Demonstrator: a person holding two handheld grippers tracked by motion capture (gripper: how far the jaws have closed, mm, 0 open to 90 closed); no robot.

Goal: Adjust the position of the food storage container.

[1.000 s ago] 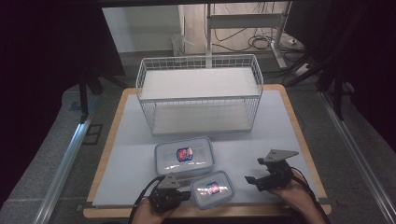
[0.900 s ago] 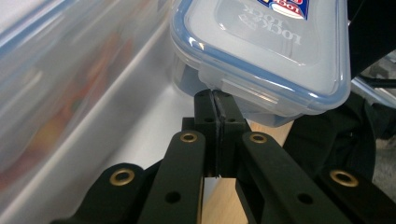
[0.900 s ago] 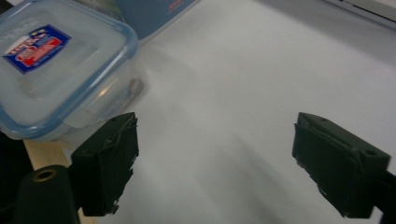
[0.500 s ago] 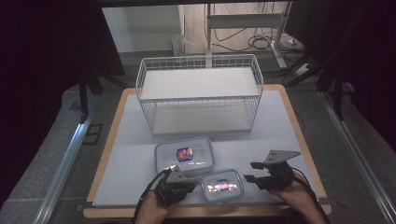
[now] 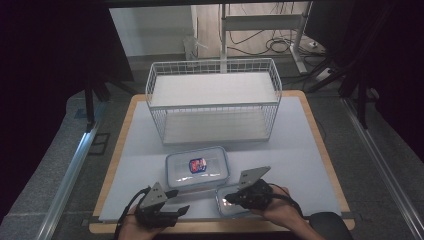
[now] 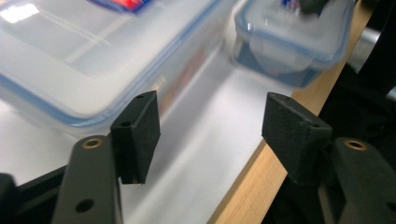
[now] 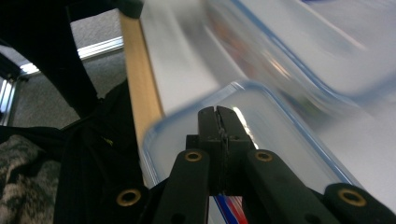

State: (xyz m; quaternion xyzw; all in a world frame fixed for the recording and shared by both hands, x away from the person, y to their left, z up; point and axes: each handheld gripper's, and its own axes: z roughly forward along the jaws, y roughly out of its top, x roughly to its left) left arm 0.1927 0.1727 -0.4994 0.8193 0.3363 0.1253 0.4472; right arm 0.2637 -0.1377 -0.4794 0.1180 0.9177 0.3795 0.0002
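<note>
With your left gripper point(image 5: 176, 210) spreading empty, you're pressing your closed right gripper point(image 5: 231, 198) onto the small box point(image 5: 231, 206) at the table's point(image 5: 300, 150) near edge.

**Small box slid right, grippers swapped roles**

So we let go with our left gripper point(image 5: 182, 209): its jaws have just been opening, nothing between them now, and it's backed off to the left. The small container point(image 5: 231, 204) moved right along the table's front edge. Our right gripper point(image 5: 231, 198) closed up and now sits over its lid.

two lidded containers point(image 5: 197, 169), one wire basket point(image 5: 214, 102), two grippers point(image 5: 172, 210)
</note>
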